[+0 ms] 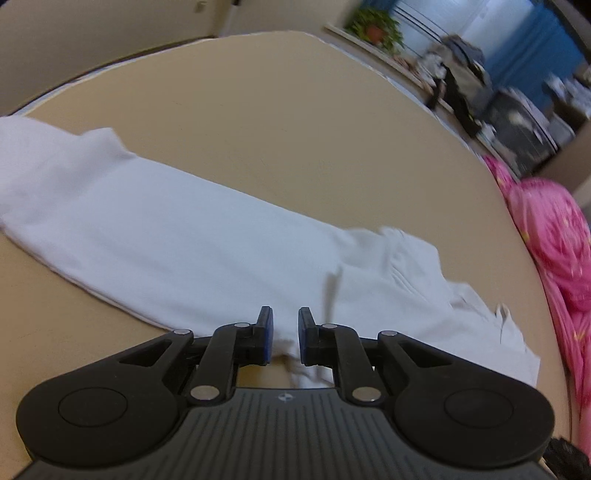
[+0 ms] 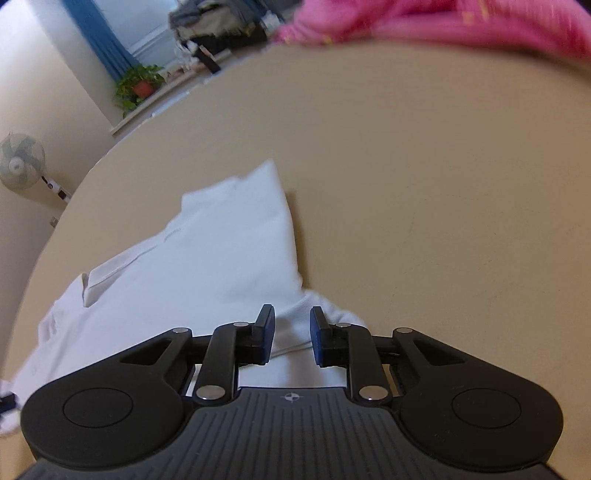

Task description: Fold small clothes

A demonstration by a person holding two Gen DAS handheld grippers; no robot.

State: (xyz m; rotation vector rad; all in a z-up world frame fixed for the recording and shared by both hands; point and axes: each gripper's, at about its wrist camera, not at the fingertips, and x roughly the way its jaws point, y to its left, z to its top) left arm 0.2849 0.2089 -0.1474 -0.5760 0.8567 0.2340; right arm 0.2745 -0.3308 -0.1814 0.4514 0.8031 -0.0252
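Observation:
A white garment [image 1: 184,236] lies folded into a long band across the beige table [image 1: 295,129]; its collar end [image 1: 406,266] points to the right. My left gripper [image 1: 285,325] is at the band's near edge, its jaws close together with a pucker of the white cloth pinched between them. In the right wrist view the same white garment [image 2: 207,258] spreads to the left, with a placket strip [image 2: 107,273] showing. My right gripper [image 2: 292,325] hangs over the garment's near right corner. Its jaws stand apart and the pads [image 2: 266,332] do not press the cloth below them.
A pink flowered cloth [image 1: 554,240] lies along the table's right edge and shows again as a pink cloth [image 2: 443,22] at the far side. Bare tabletop [image 2: 443,184] stretches right of the garment. A potted plant [image 2: 142,86] and a fan [image 2: 20,162] stand beyond the table.

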